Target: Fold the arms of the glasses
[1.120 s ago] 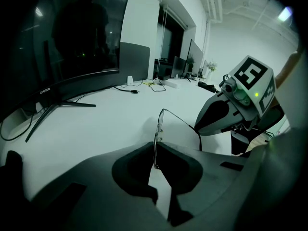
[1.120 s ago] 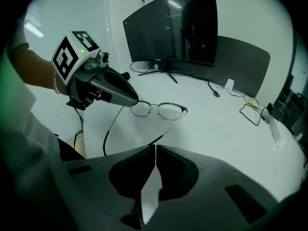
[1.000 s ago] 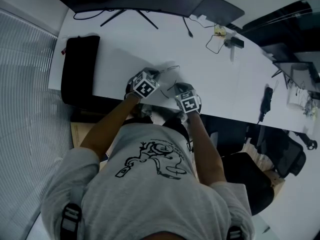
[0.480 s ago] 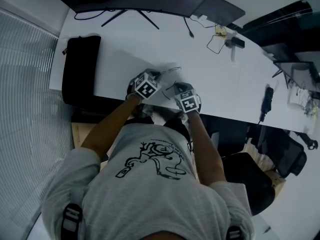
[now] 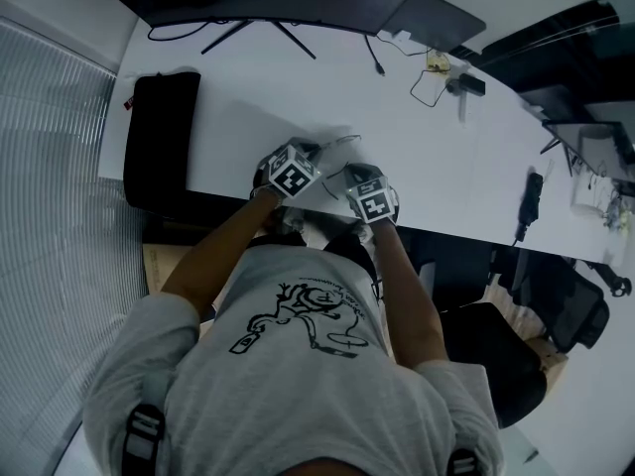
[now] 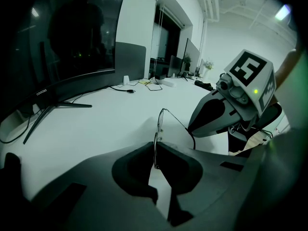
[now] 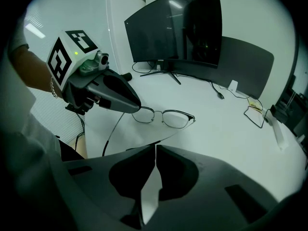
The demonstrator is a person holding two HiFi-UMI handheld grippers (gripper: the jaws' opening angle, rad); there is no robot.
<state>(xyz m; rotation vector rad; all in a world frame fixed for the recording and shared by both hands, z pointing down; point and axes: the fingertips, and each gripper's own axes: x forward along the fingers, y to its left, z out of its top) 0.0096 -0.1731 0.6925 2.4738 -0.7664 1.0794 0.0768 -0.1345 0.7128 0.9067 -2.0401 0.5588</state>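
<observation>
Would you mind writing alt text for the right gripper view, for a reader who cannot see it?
The right gripper, jaws closed, pinches one arm of a pair of thin-rimmed glasses over a white desk, while the left gripper grips the frame's other end. A dark monitor stands behind.

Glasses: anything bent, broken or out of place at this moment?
Nothing stands out. The glasses look intact. The left gripper pinches one end of the frame, the right gripper pinches the opposite arm's tip, and both arms are unfolded over the white desk.
</observation>
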